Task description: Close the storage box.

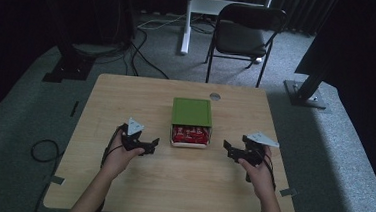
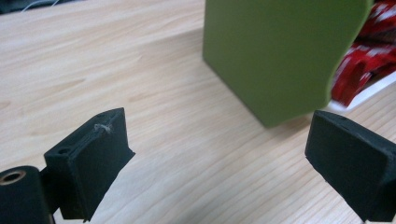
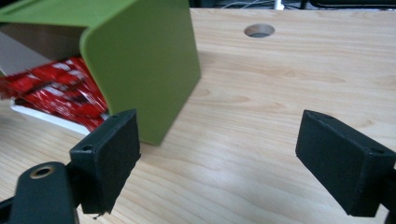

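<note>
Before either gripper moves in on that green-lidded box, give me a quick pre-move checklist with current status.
1. Left gripper open: ok, jaws wide apart.
2. Right gripper open: ok, jaws wide apart.
3. Both grippers empty: ok.
4. Green lid part way open, red packets exposed at the near end: ok.
5. Tabletop free between grippers and box: ok.
6. How firmly the lid sits on the white tray: cannot tell.
</note>
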### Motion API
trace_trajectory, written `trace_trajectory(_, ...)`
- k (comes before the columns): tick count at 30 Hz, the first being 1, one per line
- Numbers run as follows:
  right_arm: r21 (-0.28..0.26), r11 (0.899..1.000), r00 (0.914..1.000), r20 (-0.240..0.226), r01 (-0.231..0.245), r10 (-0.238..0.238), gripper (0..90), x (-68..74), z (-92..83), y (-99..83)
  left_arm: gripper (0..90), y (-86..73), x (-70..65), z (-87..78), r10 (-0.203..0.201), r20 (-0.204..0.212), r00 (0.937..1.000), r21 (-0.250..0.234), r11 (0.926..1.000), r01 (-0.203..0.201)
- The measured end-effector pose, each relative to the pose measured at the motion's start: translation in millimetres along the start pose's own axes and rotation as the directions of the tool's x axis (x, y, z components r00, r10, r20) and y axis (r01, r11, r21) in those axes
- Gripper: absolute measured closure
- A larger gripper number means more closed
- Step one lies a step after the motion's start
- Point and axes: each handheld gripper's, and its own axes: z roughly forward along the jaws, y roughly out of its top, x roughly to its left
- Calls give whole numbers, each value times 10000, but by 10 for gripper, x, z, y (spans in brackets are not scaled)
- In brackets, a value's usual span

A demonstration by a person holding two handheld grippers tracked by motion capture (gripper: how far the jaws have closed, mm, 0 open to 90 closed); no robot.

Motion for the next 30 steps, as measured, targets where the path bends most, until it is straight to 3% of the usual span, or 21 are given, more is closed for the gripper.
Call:
trace_trajectory(18, 571, 9984, 9985, 540, 2, -33, 133, -188, -123, -299, 69, -333, 234, -182, -618, -507, 9968, 486, 9967, 643)
trace_trajectory(30, 867, 9962, 9971, 760, 5, -71, 132, -275, -230, -481, 69, -582, 436, -338, -1163, -1263, 9852, 695, 9896, 1257)
